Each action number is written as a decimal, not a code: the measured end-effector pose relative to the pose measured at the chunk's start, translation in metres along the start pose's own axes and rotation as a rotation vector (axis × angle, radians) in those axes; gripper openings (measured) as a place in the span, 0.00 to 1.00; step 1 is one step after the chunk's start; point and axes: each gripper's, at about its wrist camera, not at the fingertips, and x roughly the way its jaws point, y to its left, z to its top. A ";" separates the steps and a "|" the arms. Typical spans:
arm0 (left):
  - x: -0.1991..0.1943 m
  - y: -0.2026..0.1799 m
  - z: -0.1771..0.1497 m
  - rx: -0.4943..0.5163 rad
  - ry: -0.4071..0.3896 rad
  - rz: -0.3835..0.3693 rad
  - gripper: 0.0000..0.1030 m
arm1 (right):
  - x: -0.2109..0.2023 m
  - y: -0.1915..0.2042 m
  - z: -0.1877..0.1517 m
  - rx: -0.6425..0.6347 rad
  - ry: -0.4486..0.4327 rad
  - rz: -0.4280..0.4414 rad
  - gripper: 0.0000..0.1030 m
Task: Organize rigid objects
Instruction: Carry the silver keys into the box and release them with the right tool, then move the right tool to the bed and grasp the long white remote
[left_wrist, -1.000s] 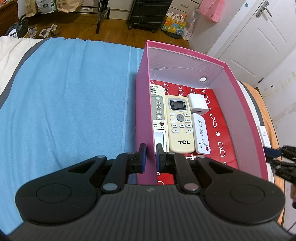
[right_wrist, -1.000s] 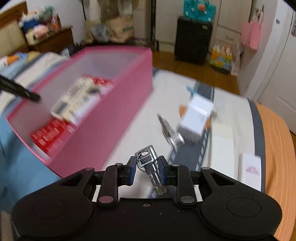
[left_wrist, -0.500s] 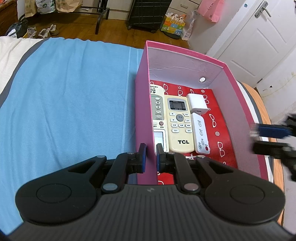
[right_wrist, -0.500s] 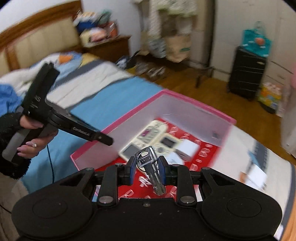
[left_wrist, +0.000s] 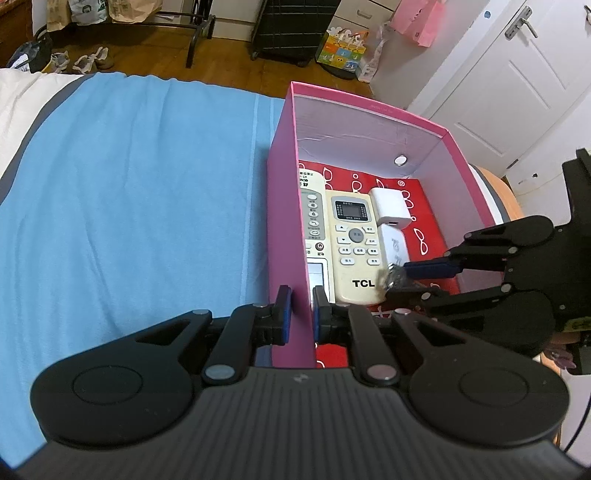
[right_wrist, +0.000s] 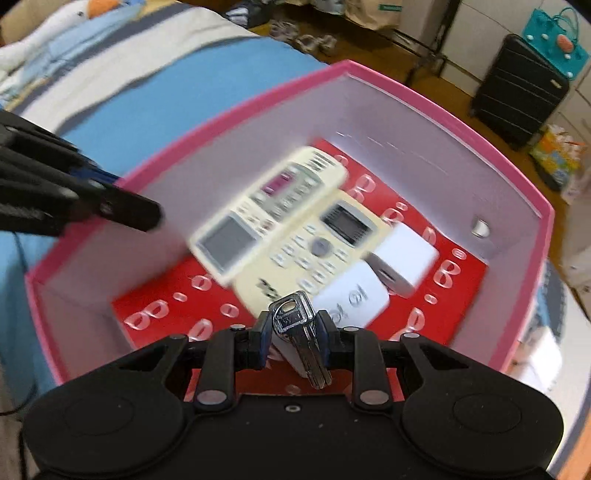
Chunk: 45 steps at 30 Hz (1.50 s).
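Shiny metal keys (right_wrist: 301, 332), a matt pink cardboard box (left_wrist: 284, 206) with glossy red patterned lining (left_wrist: 430, 218), smooth cream plastic remotes (left_wrist: 352, 243), soft blue cloth bedcover (left_wrist: 129, 192), matt black plastic tool (left_wrist: 299, 314)

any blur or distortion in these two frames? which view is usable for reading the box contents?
Left wrist view: sharp, TCL remote legible, only the keys smeared; fisheye bends the pink box walls. Right wrist view: motion blur over the box contents, yet the keys in the right gripper stay crisp. Use the left.
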 end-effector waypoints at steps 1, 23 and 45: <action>0.000 0.000 0.000 0.000 0.000 -0.001 0.10 | 0.001 -0.001 -0.002 -0.002 0.008 -0.020 0.29; 0.001 0.001 0.000 -0.001 0.001 -0.002 0.10 | -0.066 -0.049 -0.011 0.230 -0.203 -0.135 0.40; 0.009 -0.016 0.001 0.023 0.022 0.100 0.10 | -0.085 -0.162 -0.206 0.672 -0.267 -0.129 0.49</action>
